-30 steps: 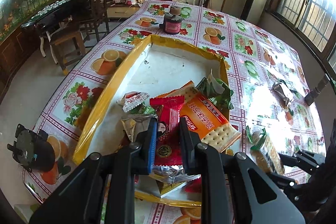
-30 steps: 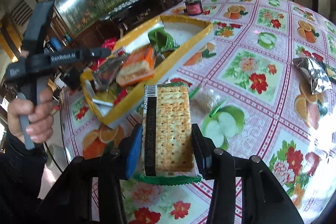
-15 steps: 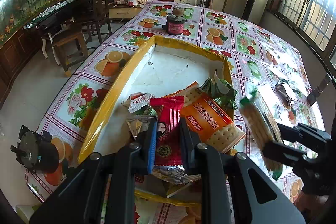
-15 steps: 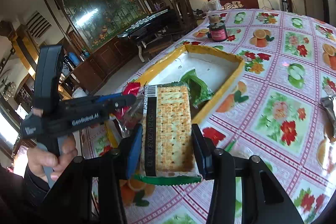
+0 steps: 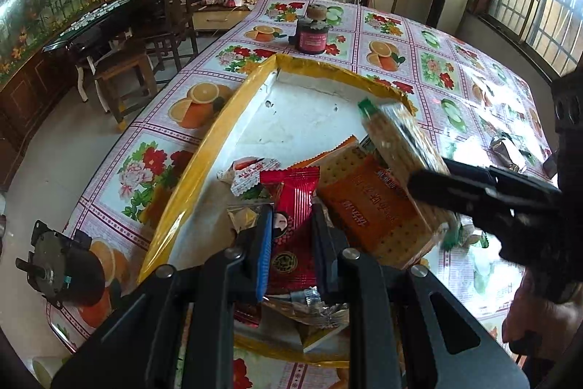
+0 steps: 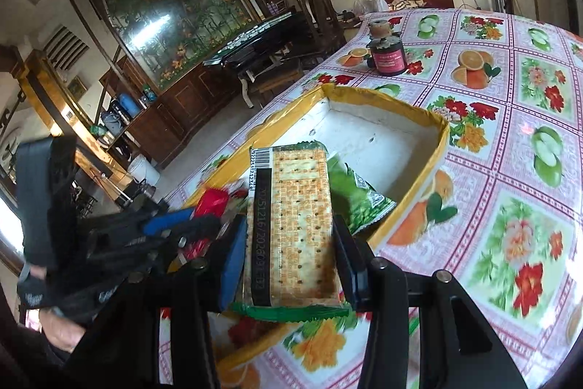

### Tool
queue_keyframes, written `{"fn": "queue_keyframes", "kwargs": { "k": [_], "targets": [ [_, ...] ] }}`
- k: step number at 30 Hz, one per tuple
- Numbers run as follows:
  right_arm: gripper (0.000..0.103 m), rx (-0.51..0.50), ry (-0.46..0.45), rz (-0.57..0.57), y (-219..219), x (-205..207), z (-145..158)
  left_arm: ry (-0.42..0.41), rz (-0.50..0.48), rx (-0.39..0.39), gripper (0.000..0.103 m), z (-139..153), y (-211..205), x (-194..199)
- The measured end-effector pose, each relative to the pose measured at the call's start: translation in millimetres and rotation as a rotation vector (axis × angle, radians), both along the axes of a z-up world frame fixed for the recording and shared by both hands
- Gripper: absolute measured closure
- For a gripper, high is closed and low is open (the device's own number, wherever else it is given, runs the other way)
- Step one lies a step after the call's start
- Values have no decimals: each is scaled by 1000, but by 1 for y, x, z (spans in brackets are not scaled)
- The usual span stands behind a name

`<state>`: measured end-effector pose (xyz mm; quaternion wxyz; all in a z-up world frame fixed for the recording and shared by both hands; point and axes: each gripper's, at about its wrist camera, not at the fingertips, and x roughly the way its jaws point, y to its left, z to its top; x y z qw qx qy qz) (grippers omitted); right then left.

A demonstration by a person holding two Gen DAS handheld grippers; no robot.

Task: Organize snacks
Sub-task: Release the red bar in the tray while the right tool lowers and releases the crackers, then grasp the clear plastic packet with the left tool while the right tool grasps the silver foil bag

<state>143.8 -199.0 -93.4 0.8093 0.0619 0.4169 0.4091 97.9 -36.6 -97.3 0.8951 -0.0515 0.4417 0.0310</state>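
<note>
A white tray with a yellow rim (image 5: 233, 112) (image 6: 433, 148) holds several snack packets at its near end. My left gripper (image 5: 289, 236) is shut on a red snack packet (image 5: 291, 225) over that pile. An orange cracker pack (image 5: 368, 206) lies beside it. My right gripper (image 6: 289, 243) is shut on a clear cracker pack with green ends (image 6: 291, 228) and holds it above the tray's near right part; it shows in the left wrist view (image 5: 400, 144) too. A green packet (image 6: 357, 195) lies in the tray behind it.
A dark jar with a pink label (image 5: 310, 37) (image 6: 388, 55) stands on the fruit-print tablecloth beyond the tray. A silver packet (image 5: 506, 150) lies at the table's right. A black motor-like object (image 5: 62, 270) sits at the table's left corner. Chairs stand left.
My right gripper has carried the cracker pack from the table at the right to above the tray. My left gripper has stayed shut on the red packet in the same place.
</note>
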Motion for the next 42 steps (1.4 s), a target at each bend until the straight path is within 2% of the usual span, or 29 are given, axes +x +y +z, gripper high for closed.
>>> {"fn": "queue_keyframes", "kwargs": {
  "k": [6,14,15,16,17,19,26,36,42],
  "targets": [
    [58,24,20,-16,13,22,-8,20,5,30,80,-9,0,5],
    [57,33,34,-31,19,30,-17,44,28,2,78,-16,8,16],
    [56,42,40,-36,16,30,-16,47,30,-8,75,-15,8,17],
    [56,45,35,-47,13,29,-15,49,35,-11,65,-14,9,18],
    [56,51,30,-54,8,27,-12,47,43,-10,49,-13,9,18],
    [56,73,15,-68,-4,20,-4,29,47,-4,36,-10,8,15],
    [52,82,-28,-197,-72,-2,15,-8,20,48,36,2,-11,9],
    [48,33,-2,-424,-179,-24,3,-15,-80,57,36,11,-55,2],
    [47,-1,6,-481,-211,-33,-5,-11,-182,38,35,15,-96,-1]
  ]
}}
